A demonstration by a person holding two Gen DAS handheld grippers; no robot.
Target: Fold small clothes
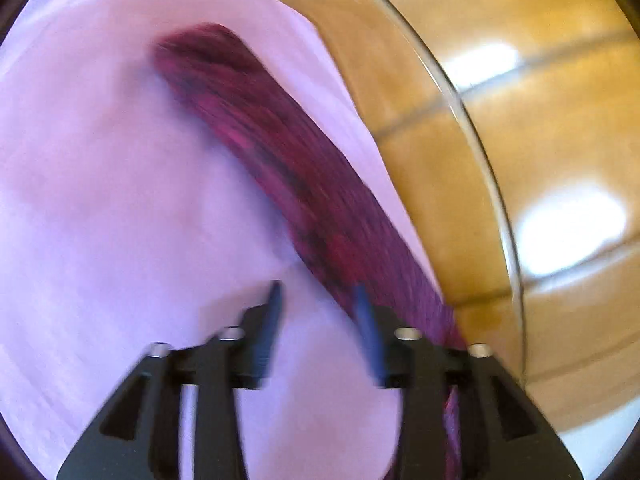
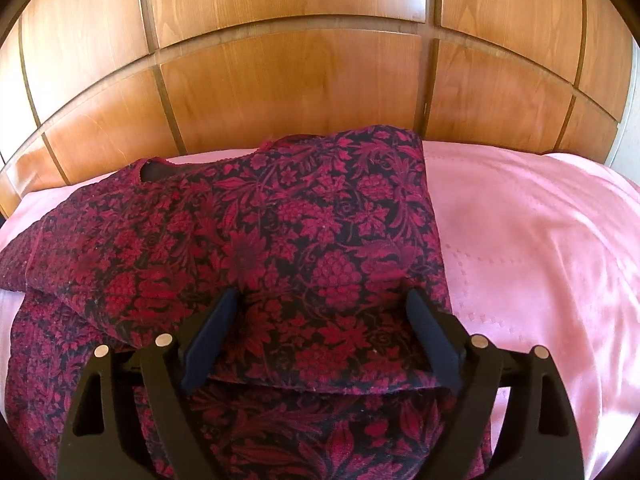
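One dark red floral garment [image 2: 256,248] lies on a pink bedsheet [image 2: 540,240], folded over itself so that an upper layer with the neckline rests on a lower layer nearer the camera. Its folded edge runs along the right side, and a sleeve reaches toward the left edge of the right wrist view. The right claw [image 2: 322,308] sits directly over the garment's upper layer with its fingers spread wide, the cloth lying between and under them but not pinched; whether the fingertips press into the fabric cannot be told.

Seen from the left wrist, the picture is heavily blurred. The same garment [image 1: 280,160] shows as a long red streak across the bedsheet [image 1: 100,180]. The left claw [image 1: 318,296] is released, nothing between its fingers, with the garment just beside its right-hand finger. A wooden panelled headboard [image 2: 300,80] stands behind the bed.
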